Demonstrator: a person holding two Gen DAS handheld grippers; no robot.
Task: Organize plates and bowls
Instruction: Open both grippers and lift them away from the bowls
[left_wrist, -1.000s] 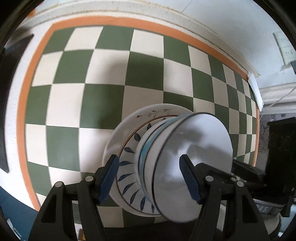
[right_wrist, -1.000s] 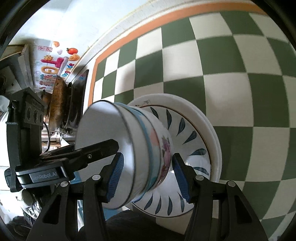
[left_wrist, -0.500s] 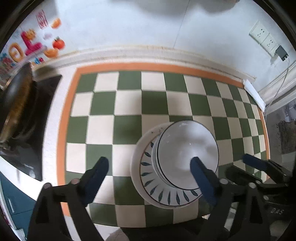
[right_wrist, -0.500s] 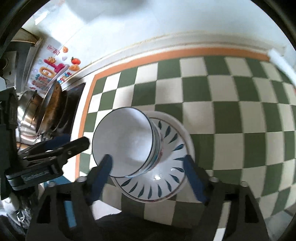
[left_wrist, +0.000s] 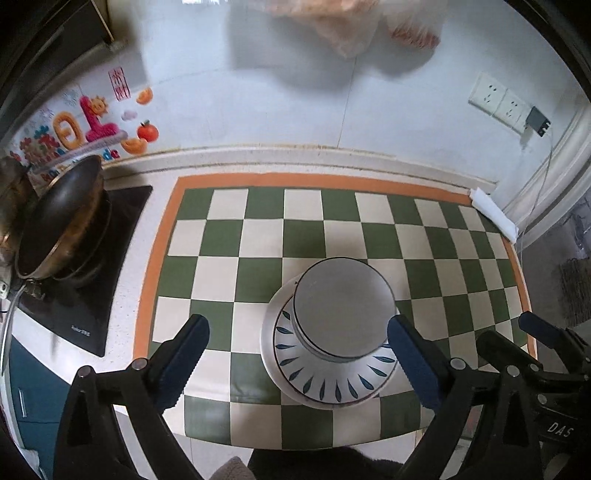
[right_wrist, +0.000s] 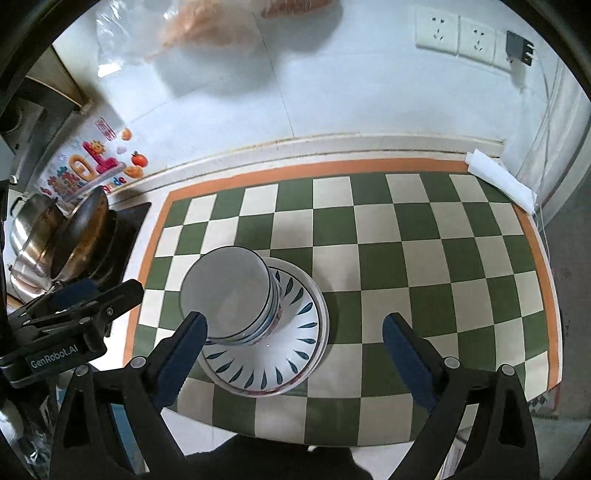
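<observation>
Steel pan (left_wrist: 62, 221) sits left of the checkered mat (left_wrist: 229, 240), well apart from stacked bowls (left_wrist: 341, 306).

Both shots were bright, soft daylight-ish light, no harsh spots. Heavy fisheye: black corners, and the wall (left_wrist: 295, 110) and checkered mat (left_wrist: 258, 236) bowed hard toward the edges. Soft shadows fell on the wall under the hanging bags (right_wrist: 207, 33), which were smeared and blurry, and a faint shadow lay on the mat just behind the bowls (right_wrist: 225, 291). The plate (right_wrist: 291, 354) showed a small glint in the right view. Centre was fairly sharp, the rim softer. The pan (left_wrist: 62, 221) side looked darker.
</observation>
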